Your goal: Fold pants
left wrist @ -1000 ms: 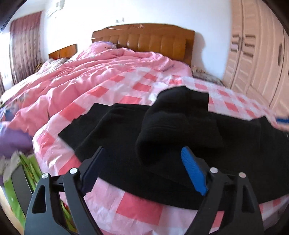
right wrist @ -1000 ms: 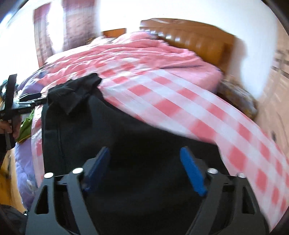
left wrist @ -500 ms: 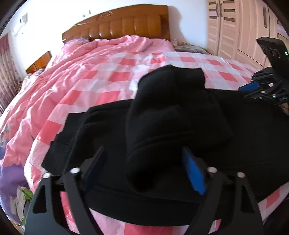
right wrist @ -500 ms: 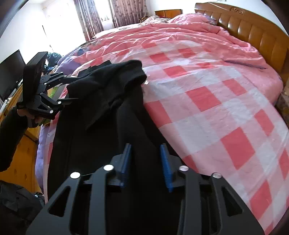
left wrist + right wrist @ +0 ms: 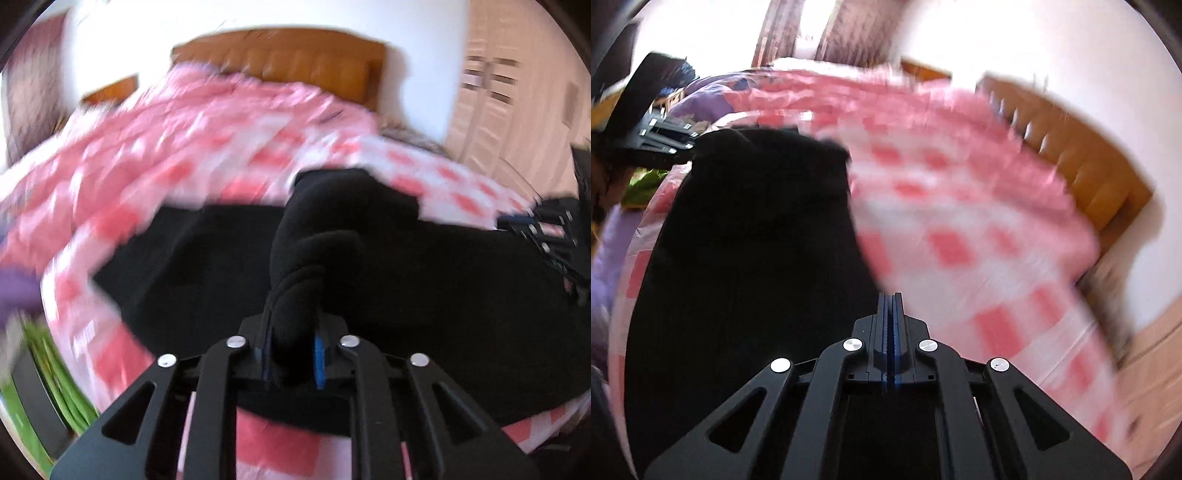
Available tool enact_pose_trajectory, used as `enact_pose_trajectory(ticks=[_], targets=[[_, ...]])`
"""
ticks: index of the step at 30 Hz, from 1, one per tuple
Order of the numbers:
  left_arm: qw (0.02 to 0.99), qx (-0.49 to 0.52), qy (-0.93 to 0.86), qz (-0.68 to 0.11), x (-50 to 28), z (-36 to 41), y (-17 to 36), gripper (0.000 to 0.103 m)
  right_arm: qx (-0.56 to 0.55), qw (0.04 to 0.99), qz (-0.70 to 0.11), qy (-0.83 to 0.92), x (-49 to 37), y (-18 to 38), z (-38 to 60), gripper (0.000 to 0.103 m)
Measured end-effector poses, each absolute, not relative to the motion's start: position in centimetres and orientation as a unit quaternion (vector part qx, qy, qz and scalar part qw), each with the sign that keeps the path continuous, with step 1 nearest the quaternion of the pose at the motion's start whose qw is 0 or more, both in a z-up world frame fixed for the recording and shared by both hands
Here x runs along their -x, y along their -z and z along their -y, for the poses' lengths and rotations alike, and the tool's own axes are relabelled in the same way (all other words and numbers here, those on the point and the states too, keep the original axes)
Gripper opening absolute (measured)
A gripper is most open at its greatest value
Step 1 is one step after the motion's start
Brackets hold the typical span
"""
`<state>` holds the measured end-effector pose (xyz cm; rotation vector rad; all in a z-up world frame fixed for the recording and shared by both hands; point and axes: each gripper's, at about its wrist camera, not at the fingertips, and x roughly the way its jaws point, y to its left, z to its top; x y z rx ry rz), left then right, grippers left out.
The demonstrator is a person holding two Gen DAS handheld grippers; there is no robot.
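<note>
One pair of black pants point(image 5: 424, 280) lies across the near edge of one pink checked bed point(image 5: 207, 147). Two grippers work it: the left gripper point(image 5: 293, 343) pinches a raised bunch of the cloth, while the right gripper point(image 5: 891, 325) is pressed fully together above the pants' edge.

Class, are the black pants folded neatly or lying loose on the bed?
Loose, not neatly folded: the pants sprawl across the bed, and the left gripper pinches one bunched part.
</note>
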<state>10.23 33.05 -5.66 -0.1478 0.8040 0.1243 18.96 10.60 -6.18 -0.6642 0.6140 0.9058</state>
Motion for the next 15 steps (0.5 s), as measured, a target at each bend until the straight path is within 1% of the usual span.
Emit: enact_pose_trajectory(ticks=[1,2,3,4,5,6,7,8,9,11,12,15], targets=[[0.914,0.093,-0.067,-0.389,-9.8,-33.6,6.0,0.040,0.286,0.800,-0.310,-0.426,-19.5,6.6,-10.2,0.006],[0.914,0.100,-0.076,-0.386,-9.4,-33.9,5.9,0.062,0.260,0.802,-0.321,-0.432,-19.8,6.5,-9.6,0.006],[0.914,0.098,-0.091,-0.383,-9.0,-34.1,5.7,0.071,0.243,0.803,-0.326,-0.436,-20.0,6.2,-9.2,0.008],[0.917,0.088,-0.104,-0.374,-8.5,-34.1,5.1,0.078,0.220,0.804,-0.330,-0.443,-20.0,5.7,-8.7,0.012],[0.920,0.078,-0.109,-0.368,-8.0,-33.9,4.4,0.082,0.212,0.805,-0.331,-0.445,-19.8,5.5,-8.6,0.017],[0.922,0.069,-0.114,-0.364,-7.7,-33.7,4.0,0.083,0.201,0.806,-0.331,-0.447,-19.7,4.9,-8.4,0.044],[0.925,0.051,-0.120,-0.356,-7.3,-33.1,3.0,0.085,0.193,0.809,-0.327,-0.449,-19.4,4.6,-8.3,0.085],[0.929,0.036,-0.113,-0.349,-7.0,-32.4,2.4,0.089,0.176,0.816,-0.315,-0.451,-18.9,4.0,-8.1,0.096],[0.934,0.017,-0.098,-0.342,-6.8,-31.5,1.7,0.091,0.158,0.817,-0.312,-0.458,-18.7,3.7,-8.0,0.098],[0.937,-0.040,-0.071,-0.341,-7.2,-29.0,1.0,0.092,0.139,0.813,-0.321,-0.465,-18.5,3.5,-8.2,0.097],[0.932,-0.086,-0.054,-0.348,-7.8,-27.2,1.1,0.092,0.138,0.815,-0.320,-0.463,-18.4,3.4,-8.4,0.097],[0.911,-0.173,0.016,-0.373,-9.6,-23.8,2.5,0.091,0.150,0.814,-0.327,-0.456,-17.8,4.1,-9.2,0.096]])
